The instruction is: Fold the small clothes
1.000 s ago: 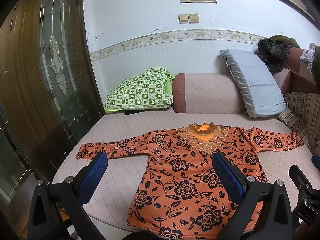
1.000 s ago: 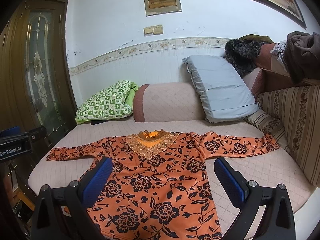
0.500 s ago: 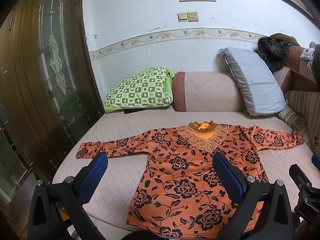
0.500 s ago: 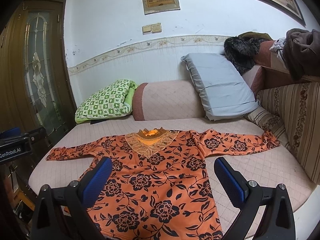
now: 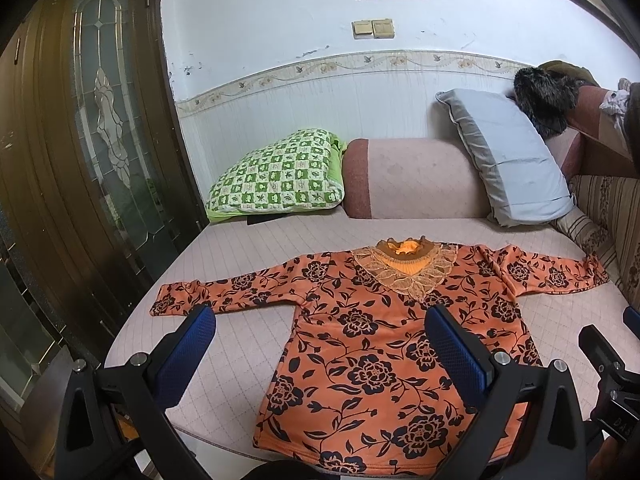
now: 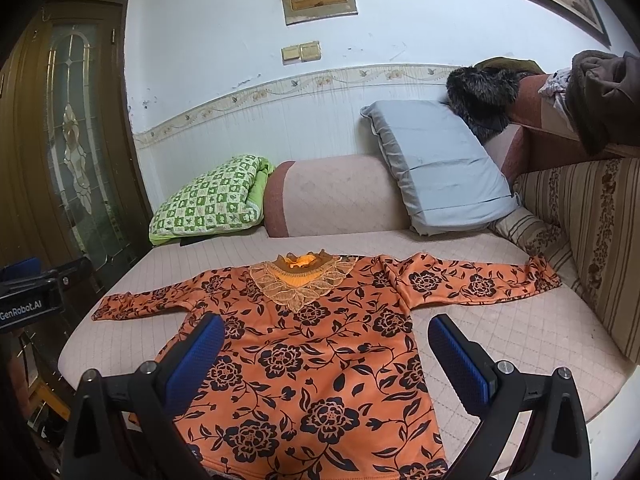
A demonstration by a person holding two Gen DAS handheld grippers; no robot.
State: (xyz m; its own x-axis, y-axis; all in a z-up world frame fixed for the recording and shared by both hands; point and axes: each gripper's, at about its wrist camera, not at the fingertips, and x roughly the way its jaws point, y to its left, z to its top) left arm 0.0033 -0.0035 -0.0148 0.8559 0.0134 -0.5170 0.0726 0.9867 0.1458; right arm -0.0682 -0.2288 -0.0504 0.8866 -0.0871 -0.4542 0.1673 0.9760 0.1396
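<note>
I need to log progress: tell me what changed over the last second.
Almost nothing. The right gripper view drifts slightly; nothing was grasped or released. The orange floral top lies spread flat on the sofa seat, both sleeves out. The left gripper is open, like the right.

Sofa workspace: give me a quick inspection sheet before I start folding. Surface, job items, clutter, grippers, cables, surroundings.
Surface: quilted pink sofa seat, bare around the garment.
Job's things: orange floral top lying flat, front up, both sleeves spread out, collar toward the backrest, hem at the front edge; no fold made.
Clutter: green checked pillow and grey pillow at the back, apart from the top; dark furry item on the armrest.
Grippers: left gripper and right gripper both open, above the top, holding nothing.
Cables: nothing seen.
Surroundings: glazed wooden door to the left, white wall behind.
</note>
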